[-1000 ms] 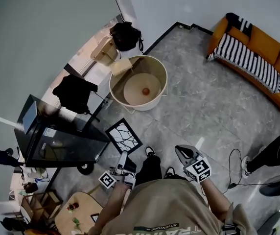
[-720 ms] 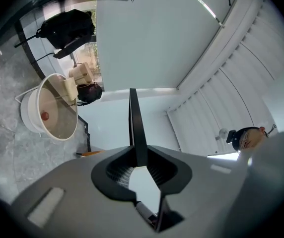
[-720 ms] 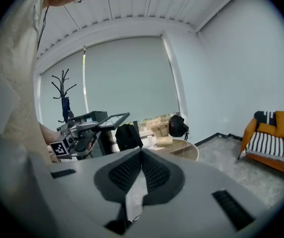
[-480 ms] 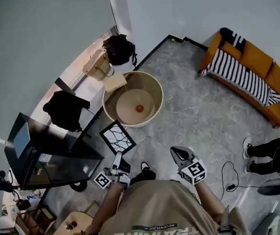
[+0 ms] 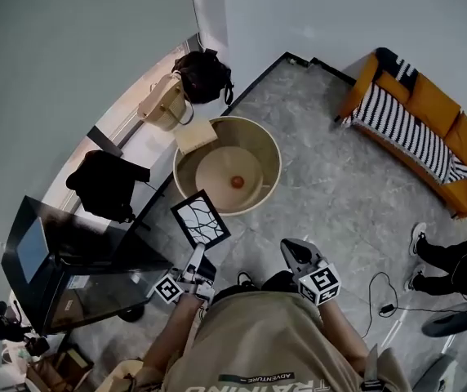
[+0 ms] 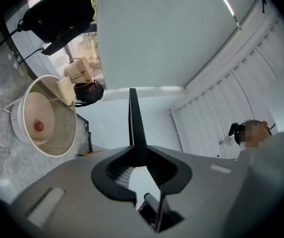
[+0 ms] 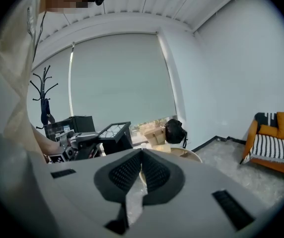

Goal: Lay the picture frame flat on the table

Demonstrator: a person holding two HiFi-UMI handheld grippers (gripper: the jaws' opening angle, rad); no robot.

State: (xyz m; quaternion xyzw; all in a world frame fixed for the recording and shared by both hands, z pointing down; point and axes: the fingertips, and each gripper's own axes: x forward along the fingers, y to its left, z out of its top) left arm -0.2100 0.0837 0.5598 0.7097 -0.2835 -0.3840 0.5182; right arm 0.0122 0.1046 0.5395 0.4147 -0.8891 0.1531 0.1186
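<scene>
While the left gripper [image 6: 137, 163] clamps the picture frame [image 6: 132, 114] (edge-on), the right gripper's [image 7: 141, 156] fingers [image 7: 124, 172] meet empty.

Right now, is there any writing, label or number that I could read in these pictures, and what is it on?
"ADVENTURE": small print, seen upside down, on the person's shirt.
Larger word beside it on the shirt: cut off by the picture's edge, not readable.
White label on the black cabinet: too small to read.
Marker cubes: only black-and-white square patterns, no words.
</scene>
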